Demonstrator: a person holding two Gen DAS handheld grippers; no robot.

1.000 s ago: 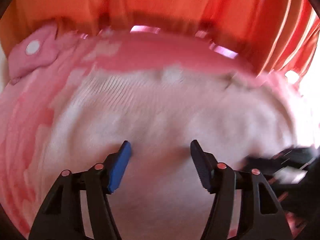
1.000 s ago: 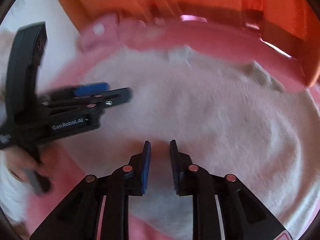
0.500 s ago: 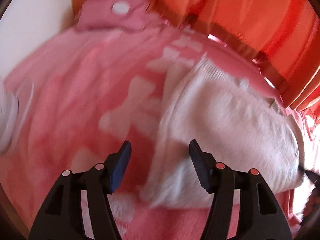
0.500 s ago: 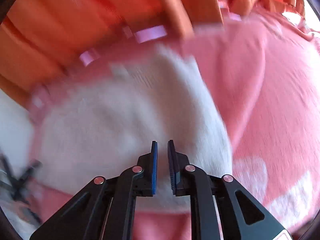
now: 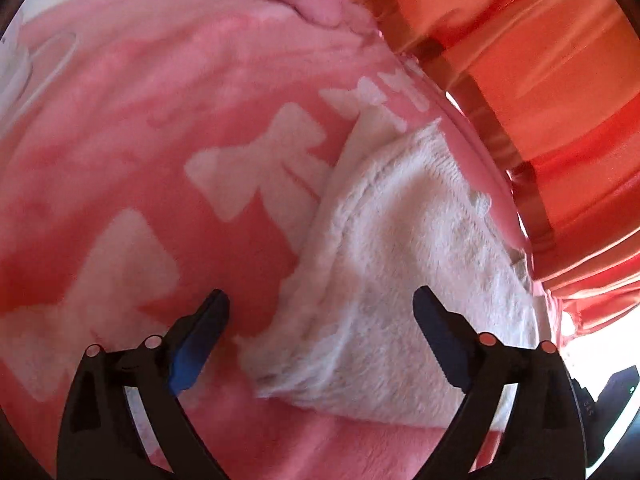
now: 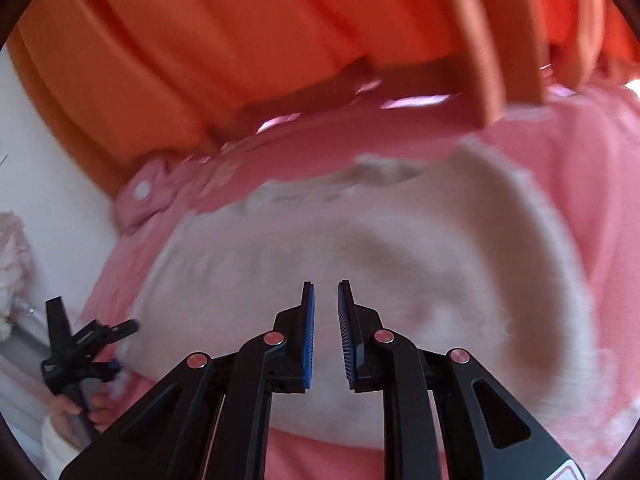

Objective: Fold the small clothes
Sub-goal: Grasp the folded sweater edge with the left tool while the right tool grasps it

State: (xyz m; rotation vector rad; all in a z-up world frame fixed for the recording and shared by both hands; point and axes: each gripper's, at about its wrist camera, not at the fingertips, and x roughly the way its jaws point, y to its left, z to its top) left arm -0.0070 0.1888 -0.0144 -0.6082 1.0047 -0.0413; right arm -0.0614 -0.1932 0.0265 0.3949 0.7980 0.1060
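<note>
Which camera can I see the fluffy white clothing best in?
The left wrist view. There the white fleece garment is sharp: you can see its fuzzy pile, stitched edge and folded corner lying on the pink blanket. The right wrist view shows more of its whole outline, but it is blurred.

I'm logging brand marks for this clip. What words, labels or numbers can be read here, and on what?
No text reads clearly.
Small pale marking on the black frame, left wrist view: too small to read.
Sticker at the bottom edge, right wrist view: cut off, unreadable.
White shapes on the pink blanket: bows, not letters.
</note>
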